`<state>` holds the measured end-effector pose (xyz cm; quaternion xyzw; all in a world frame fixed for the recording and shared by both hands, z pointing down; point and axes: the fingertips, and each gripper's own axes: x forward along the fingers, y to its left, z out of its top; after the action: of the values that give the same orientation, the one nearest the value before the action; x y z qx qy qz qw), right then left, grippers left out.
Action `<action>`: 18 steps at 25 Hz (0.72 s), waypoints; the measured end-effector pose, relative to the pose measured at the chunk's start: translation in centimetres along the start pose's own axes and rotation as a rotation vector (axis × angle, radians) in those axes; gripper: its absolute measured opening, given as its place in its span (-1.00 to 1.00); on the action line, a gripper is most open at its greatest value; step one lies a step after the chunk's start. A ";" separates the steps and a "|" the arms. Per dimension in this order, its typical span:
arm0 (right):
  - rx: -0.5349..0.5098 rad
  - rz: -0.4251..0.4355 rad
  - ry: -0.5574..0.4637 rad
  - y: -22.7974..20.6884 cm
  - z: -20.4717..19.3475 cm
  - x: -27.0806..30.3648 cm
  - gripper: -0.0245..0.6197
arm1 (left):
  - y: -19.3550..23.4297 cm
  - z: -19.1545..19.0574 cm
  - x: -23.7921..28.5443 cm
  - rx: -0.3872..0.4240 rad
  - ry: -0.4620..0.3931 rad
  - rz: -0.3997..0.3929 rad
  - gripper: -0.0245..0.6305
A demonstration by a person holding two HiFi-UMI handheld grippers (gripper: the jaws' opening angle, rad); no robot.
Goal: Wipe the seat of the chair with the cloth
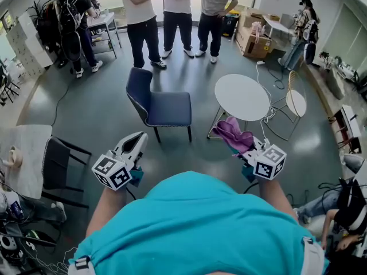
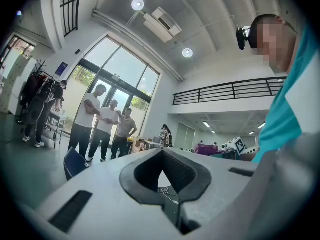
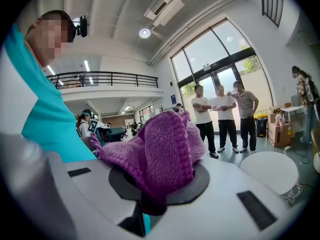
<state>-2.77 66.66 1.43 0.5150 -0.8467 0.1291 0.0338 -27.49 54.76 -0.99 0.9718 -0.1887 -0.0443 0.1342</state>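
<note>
A navy blue chair [image 1: 165, 106] with a padded seat stands on the floor ahead of me; its backrest [image 2: 74, 163] also shows in the left gripper view. My right gripper [image 1: 246, 151] is held low at the right, near the person's body, and is shut on a purple knitted cloth [image 1: 232, 132] that bunches up over its jaws [image 3: 162, 149]. My left gripper [image 1: 139, 137] hovers at the left, short of the chair, shut with nothing in it [image 2: 162, 173]. Both grippers are well apart from the seat.
A round white table [image 1: 241, 96] stands right of the chair, with a white chair [image 1: 295, 102] and cables beyond it. At the left are a black chair [image 1: 57, 164] and a pale table [image 1: 26, 153]. Three people [image 1: 178, 16] stand behind the chair.
</note>
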 end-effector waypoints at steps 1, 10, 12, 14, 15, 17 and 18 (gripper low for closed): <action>0.000 0.001 0.000 -0.5 0.0 -0.7 -0.74 | -0.6 -0.1 0.7 0.001 0.001 -0.002 -0.92; -0.015 -0.004 0.022 -5.9 -0.7 -8.0 -0.74 | -6.8 -2.5 8.3 -0.006 0.017 -0.043 -0.92; -0.011 -0.002 0.028 -7.1 -1.3 -9.1 -0.74 | -8.0 -3.4 9.8 -0.009 0.031 -0.055 -0.92; 0.006 -0.002 0.028 -8.3 -1.7 -9.6 -0.74 | -8.7 -4.0 11.0 -0.011 0.047 -0.065 -0.92; 0.018 -0.003 0.028 -8.9 -2.0 -9.5 -0.74 | -8.8 -4.2 11.4 -0.011 0.056 -0.068 -0.92; 0.040 0.004 0.034 -9.6 -2.4 -8.6 -0.74 | -8.2 -4.3 11.8 -0.008 0.069 -0.066 -0.92; 0.044 0.012 0.042 -9.8 -2.7 -7.8 -0.74 | -7.5 -4.3 11.8 -0.008 0.073 -0.060 -0.92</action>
<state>9.27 69.80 4.30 0.5076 -0.8459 0.1587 0.0392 -13.35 58.05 0.67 0.9775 -0.1543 -0.0136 0.1435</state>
